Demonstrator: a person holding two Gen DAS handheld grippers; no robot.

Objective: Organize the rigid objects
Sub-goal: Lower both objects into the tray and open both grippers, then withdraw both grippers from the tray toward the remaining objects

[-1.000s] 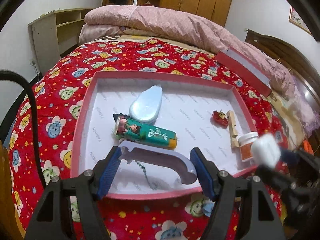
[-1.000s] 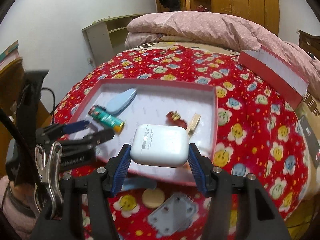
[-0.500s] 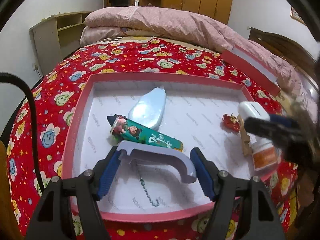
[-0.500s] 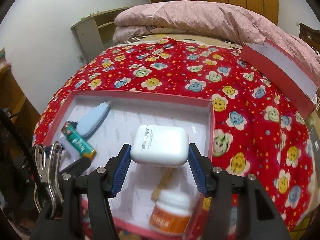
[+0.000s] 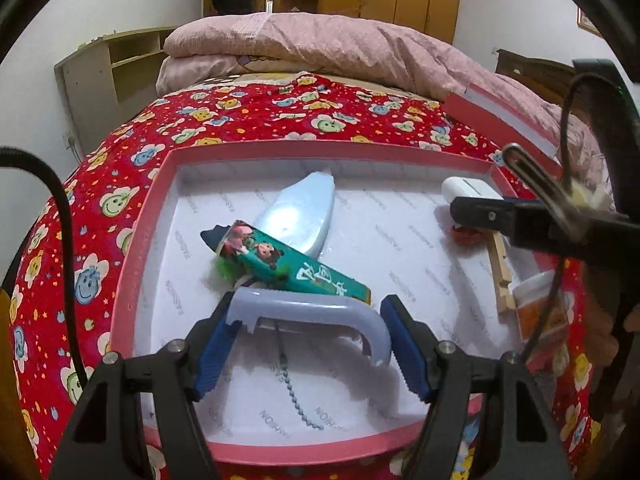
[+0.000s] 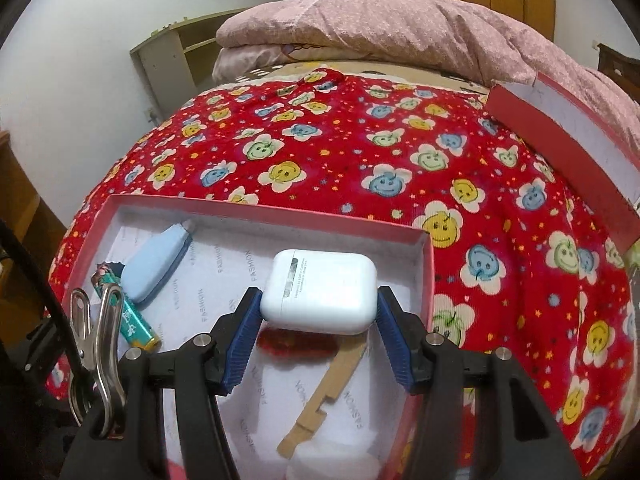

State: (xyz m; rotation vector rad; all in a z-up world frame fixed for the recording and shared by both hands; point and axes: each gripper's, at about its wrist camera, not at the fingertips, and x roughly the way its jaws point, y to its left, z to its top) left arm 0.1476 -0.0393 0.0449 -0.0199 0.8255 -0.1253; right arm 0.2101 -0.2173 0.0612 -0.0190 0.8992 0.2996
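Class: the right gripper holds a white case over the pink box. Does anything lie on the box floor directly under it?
Yes. Under the white case in the right gripper, a red item and a wooden strip lie on the box floor.

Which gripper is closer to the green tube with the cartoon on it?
Left. The left gripper, holding a grey curved piece, sits right in front of the green tube. The right gripper holds the white case at the box's other side.

Glossy plastic earbud case point(image 6: 320, 290) (cloth bedspread point(image 6: 360, 152)).
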